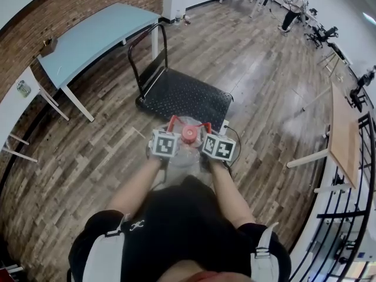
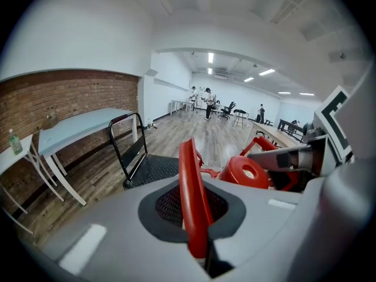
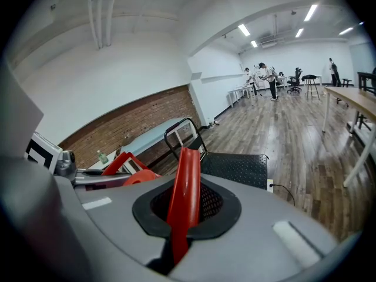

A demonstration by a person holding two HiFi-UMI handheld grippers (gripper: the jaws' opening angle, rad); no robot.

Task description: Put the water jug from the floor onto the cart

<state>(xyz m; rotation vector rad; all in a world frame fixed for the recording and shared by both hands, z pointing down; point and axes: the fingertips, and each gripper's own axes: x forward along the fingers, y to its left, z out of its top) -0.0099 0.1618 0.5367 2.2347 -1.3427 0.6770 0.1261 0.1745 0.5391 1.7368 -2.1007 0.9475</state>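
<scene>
The water jug (image 1: 183,164) is clear, with a red cap (image 1: 188,134) and two red handle straps; it hangs in front of the person, above the wood floor. My left gripper (image 1: 171,128) is shut on the left red handle (image 2: 191,187). My right gripper (image 1: 206,130) is shut on the right red handle (image 3: 184,195). The cap (image 2: 245,172) shows between the two grippers, and again in the right gripper view (image 3: 141,177). The black flat cart (image 1: 185,96) with its upright push bar (image 1: 147,49) stands just beyond the jug, its deck bare (image 2: 154,168) (image 3: 236,169).
A light blue table (image 1: 88,40) runs along the brick wall left of the cart. A white table (image 1: 13,101) with a bottle (image 1: 23,89) is further left. A wooden desk (image 1: 343,135) and a black railing (image 1: 352,216) stand at the right. A cable (image 1: 236,138) lies by the cart's near corner. People (image 1: 292,6) stand far off.
</scene>
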